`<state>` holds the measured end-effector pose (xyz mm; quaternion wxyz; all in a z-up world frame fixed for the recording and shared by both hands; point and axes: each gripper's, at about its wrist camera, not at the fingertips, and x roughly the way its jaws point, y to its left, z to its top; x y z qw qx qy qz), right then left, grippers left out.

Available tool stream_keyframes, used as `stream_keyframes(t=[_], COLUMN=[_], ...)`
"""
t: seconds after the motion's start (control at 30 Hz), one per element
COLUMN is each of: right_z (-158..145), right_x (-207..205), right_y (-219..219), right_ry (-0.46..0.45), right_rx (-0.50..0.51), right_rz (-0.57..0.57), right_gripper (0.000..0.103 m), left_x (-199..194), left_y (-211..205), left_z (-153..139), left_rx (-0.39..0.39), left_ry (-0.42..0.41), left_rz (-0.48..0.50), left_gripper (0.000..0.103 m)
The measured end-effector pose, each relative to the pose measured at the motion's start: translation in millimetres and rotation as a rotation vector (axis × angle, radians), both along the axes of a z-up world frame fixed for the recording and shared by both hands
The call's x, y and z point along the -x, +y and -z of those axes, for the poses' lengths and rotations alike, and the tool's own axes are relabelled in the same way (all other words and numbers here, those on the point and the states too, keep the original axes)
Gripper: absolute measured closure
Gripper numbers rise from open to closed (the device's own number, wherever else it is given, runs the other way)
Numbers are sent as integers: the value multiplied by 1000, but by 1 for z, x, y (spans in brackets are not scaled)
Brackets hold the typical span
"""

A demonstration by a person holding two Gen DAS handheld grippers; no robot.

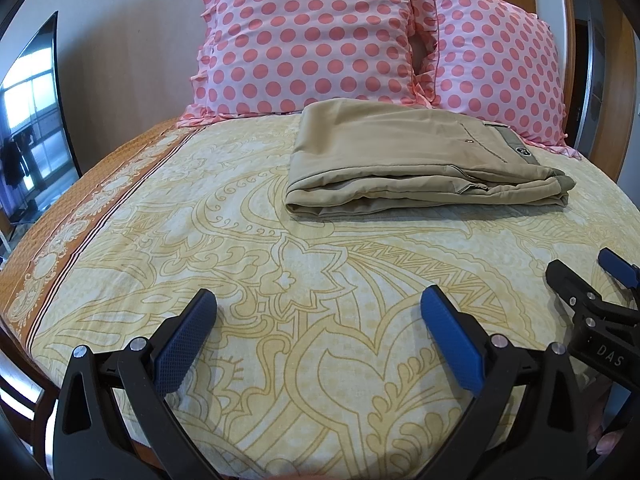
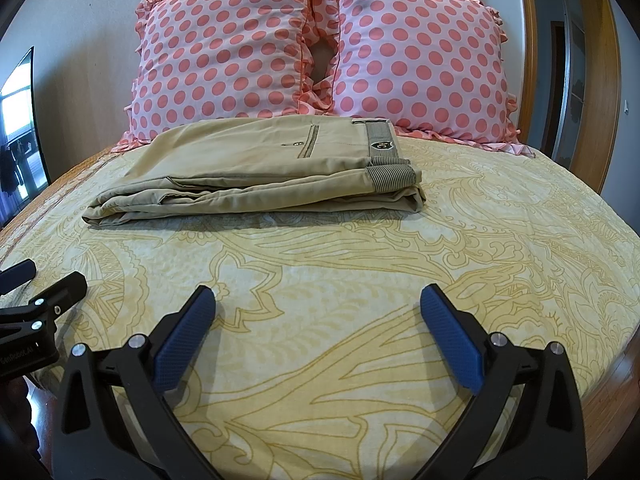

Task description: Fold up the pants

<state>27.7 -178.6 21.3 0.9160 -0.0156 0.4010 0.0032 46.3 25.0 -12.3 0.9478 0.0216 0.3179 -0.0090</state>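
While both blue-padded tongs, left (image 1: 316, 308) and right (image 2: 316, 308), gape empty, well short of neatly stacked khaki cotton pants (image 2: 256, 172): best left undisturbed.

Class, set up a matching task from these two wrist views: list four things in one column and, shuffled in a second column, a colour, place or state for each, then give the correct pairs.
Column 1
1. pants
2. pillows
3. left gripper
4. bedsheet

Column 2
A. pink with coral dots, propped at the head of the bed
B. yellow with a swirling outline pattern
C. khaki, folded into a flat stack
D. open, holding nothing, above the sheet

Pairs: 1-C, 2-A, 3-D, 4-B
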Motion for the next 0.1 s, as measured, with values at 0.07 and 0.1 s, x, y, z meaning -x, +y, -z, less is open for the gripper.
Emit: stream_keyframes(t=[0.07, 0.1], right_z=[0, 0], right_x=[0, -1], right_y=[0, 0], right_ry=[0, 0], right_rx=[0, 0], right_rz=[0, 0], right_gripper=[2, 2], left_x=[0, 1], left_y=[0, 0], left_z=[0, 0], left_rx=[0, -1], left_ry=[-1, -2], left_rz=[1, 1], left_gripper=[1, 1])
